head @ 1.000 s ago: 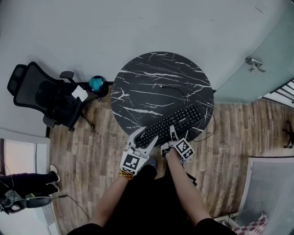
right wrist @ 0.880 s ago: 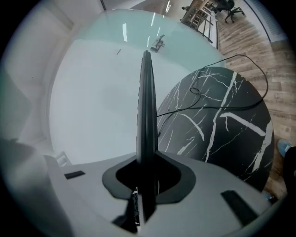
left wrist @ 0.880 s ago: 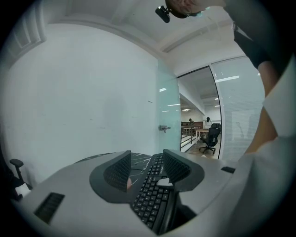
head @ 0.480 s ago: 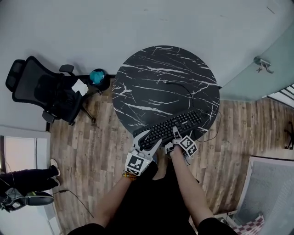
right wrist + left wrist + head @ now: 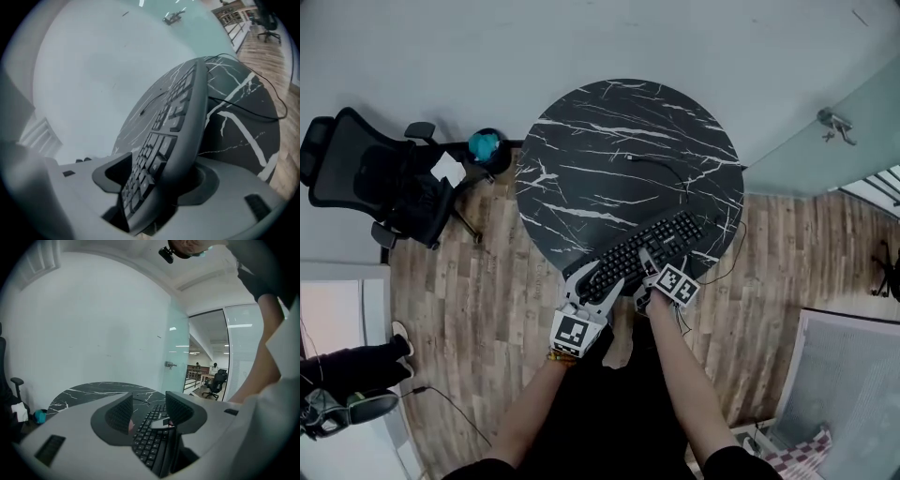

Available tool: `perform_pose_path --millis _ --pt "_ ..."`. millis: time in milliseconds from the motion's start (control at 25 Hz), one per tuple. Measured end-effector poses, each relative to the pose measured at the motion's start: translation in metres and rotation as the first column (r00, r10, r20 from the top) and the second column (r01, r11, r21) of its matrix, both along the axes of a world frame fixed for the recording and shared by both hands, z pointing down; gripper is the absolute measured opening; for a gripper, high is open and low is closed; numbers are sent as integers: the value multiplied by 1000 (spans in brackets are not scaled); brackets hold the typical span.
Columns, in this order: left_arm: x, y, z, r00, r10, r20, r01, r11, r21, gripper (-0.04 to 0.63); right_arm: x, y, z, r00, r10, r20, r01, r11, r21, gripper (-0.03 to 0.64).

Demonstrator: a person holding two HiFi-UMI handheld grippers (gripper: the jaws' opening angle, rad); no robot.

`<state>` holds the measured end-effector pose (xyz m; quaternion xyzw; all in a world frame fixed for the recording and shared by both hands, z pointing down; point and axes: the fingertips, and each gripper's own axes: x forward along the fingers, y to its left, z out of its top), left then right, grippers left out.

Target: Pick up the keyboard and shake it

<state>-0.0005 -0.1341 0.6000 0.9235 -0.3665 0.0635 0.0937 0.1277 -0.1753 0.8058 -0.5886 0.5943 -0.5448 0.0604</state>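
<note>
A black keyboard [image 5: 645,249] lies slantwise near the front edge of the round black marble table [image 5: 619,159], its cable running back across the top. My left gripper [image 5: 592,281] is at the keyboard's left end, its jaws wide apart around the keyboard [image 5: 150,439] and the left pad clear of it. My right gripper [image 5: 652,272] is at the near edge further right. Its jaws are opening, with the keyboard [image 5: 173,126] standing on edge between them and a gap showing on the key side.
A black office chair [image 5: 375,183] with a white paper on it stands left of the table, beside a teal object [image 5: 485,145]. A glass door with a handle [image 5: 832,120] is at the right. A person's shoes [image 5: 356,403] show at the lower left on the wood floor.
The keyboard has swung a little between frames and stays at the table's front edge. Both grippers have stayed at its near side, the right one shifting slightly left along it.
</note>
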Motion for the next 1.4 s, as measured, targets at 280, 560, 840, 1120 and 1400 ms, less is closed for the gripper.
perform_pose_path --millis 280,560,840,1120,1400 --pt "-3 -9 4 998 -32 -47 30 999 -39 222 0 7 13 988 -119 -102 112 991 -74 265" --pt "0 -12 0 997 -30 -67 28 999 -28 221 9 -4 -1 940 -175 -293 151 983 -104 287" --pt "-5 -7 6 998 -42 -47 40 998 -39 221 9 -12 -16 867 -170 -469 174 984 -34 304" --pt "-11 -6 7 998 -47 -42 45 998 -45 222 15 -1 -1 939 -60 -338 84 995 57 310" --pt "-5 8 37 1000 -19 15 20 996 -86 222 22 7 11 930 -246 -273 217 967 -133 318"
